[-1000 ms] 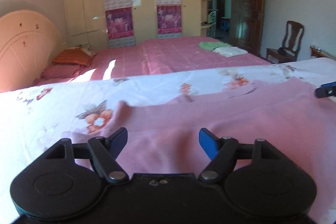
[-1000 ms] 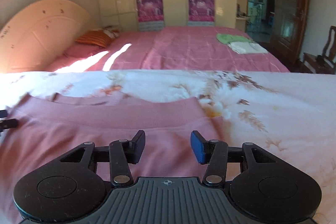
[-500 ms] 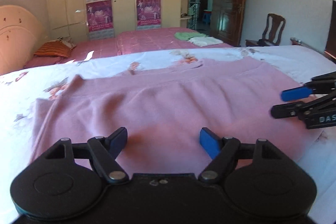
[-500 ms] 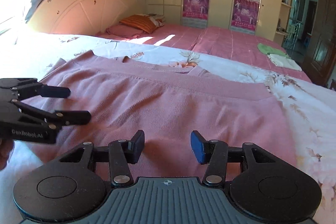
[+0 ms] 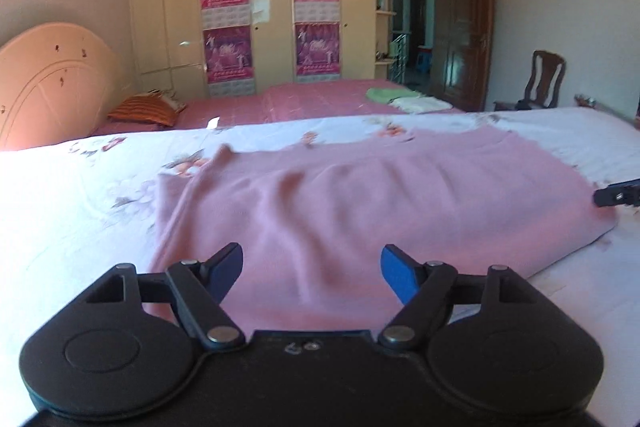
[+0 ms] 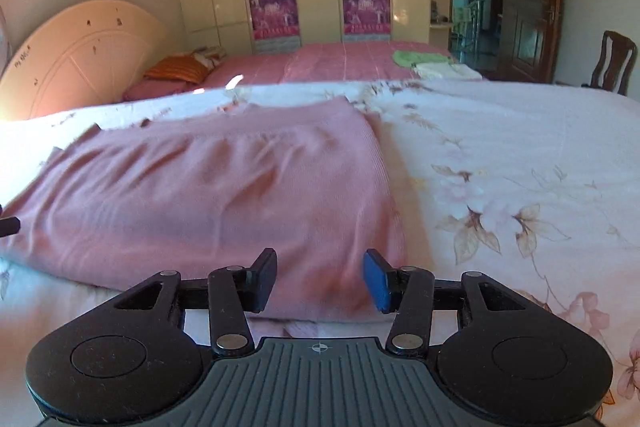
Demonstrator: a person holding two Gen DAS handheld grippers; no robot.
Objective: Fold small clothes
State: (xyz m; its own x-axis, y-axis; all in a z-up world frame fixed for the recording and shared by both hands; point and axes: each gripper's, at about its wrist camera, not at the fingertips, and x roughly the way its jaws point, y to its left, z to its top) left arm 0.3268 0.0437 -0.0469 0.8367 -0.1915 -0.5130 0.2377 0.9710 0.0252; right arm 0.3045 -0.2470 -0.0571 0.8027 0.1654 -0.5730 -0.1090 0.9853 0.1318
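A bedroom with cream wardrobes (image 5: 256,7) and a second, pink-covered bed (image 6: 340,61) lies beyond the floral bedsheet (image 6: 520,155) on which the pink garment (image 5: 360,203) is spread, rumpled and lying flat. Half a second ago each gripper loomed large at the edge of the other's view; now only a dark tip of the right gripper (image 5: 618,193) shows far right of the left gripper's fingers, and just a sliver of the left one at the left border of the right view. The left gripper (image 5: 312,267) holds its fingers wide apart over the garment's near-left part, gripping nothing. The right gripper (image 6: 320,279) is likewise spread (somewhat less widely), empty, over the garment's near-right corner. Only the right view shows the garment's right edge running forward from between the fingers; only the left view shows its left edge and an upturned corner ahead-left.
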